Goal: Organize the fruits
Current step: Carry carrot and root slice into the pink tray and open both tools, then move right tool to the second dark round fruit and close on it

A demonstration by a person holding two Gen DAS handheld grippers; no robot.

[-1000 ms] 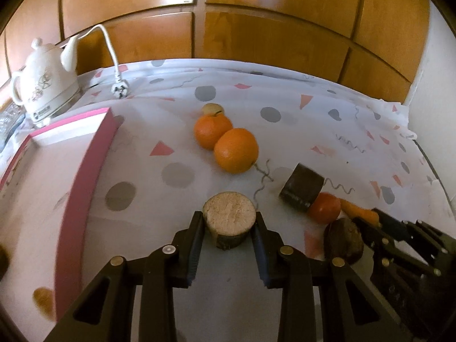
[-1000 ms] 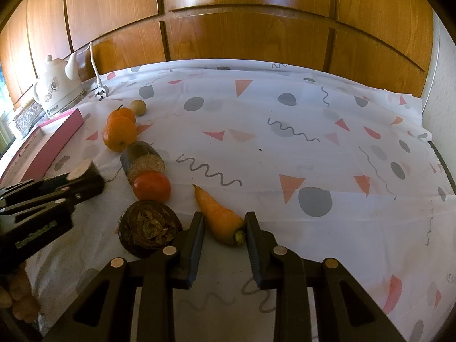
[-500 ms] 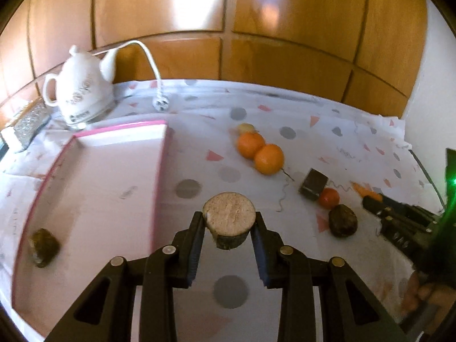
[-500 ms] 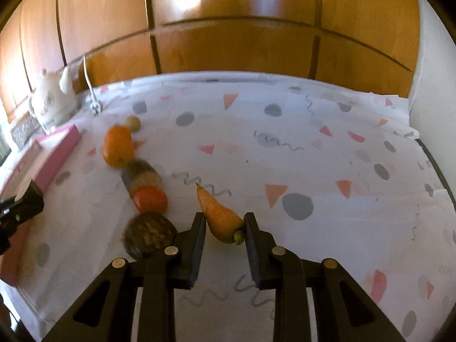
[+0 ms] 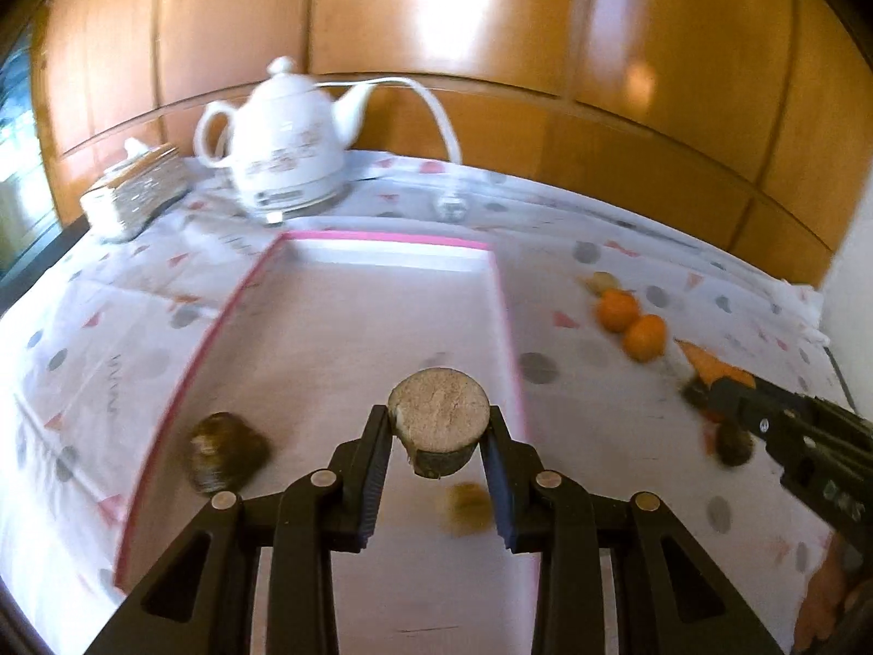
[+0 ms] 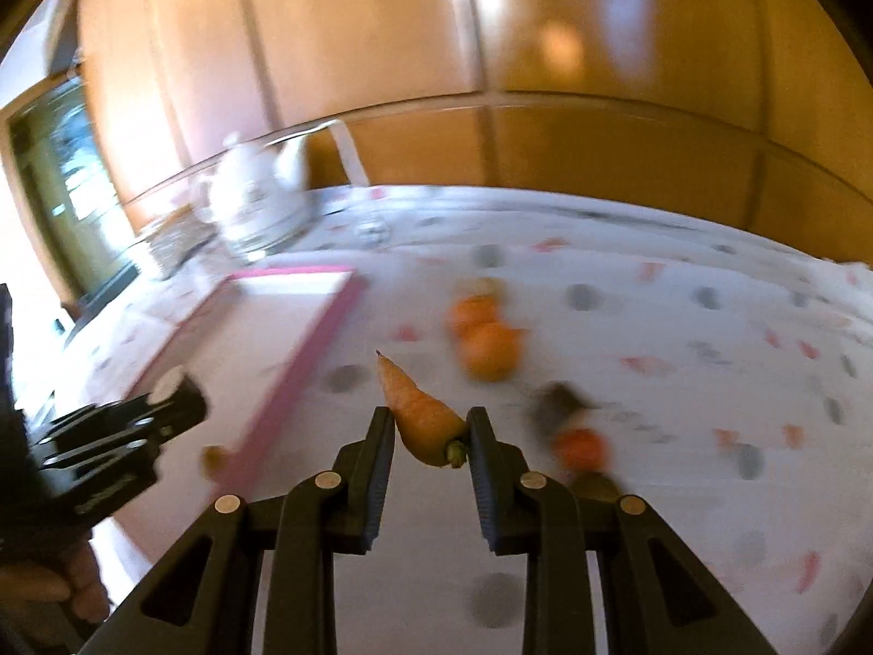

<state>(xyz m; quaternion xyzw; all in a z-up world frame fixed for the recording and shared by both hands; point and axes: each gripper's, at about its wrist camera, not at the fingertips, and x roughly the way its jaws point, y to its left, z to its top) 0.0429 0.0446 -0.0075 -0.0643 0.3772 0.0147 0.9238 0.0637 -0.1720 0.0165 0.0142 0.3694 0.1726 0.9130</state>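
1. Left wrist view: your left gripper [image 5: 439,461] is closed on a stubby brown cylinder of produce with a pale, rough cut face [image 5: 439,417], its fingers pressing both sides. It hangs low in the centre of the frame, over the shallow white tray with a pink rim [image 5: 507,322].
2. A dark brown, round fruit [image 5: 223,450] already lies inside the tray at lower left. A blurred brownish patch sits on the tray floor just under the gripper; you cannot tell what it is.
3. The relation that counts: the bare tray floor spreads ahead and to the left of the held piece, so the release spot is, by my judgement, straight below or a little forward.
4. At right of the frame, two round orange citrus fruits [image 5: 633,322] rest touching on the patterned tablecloth on the table [image 5: 600,420]. A white ceramic kettle [image 5: 278,147] stands beyond the tray.
5. Right wrist view: your right gripper [image 6: 431,436] clamps a tapered orange carrot [image 6: 417,415] at its thick stem end. Its long axis runs forward, tip pointing up-left toward the tray.
6. The tray lies to the left of the carrot, so the left gripper is nearer to it. A small red-orange fruit [image 6: 581,447] and dark pieces remain at lower right.
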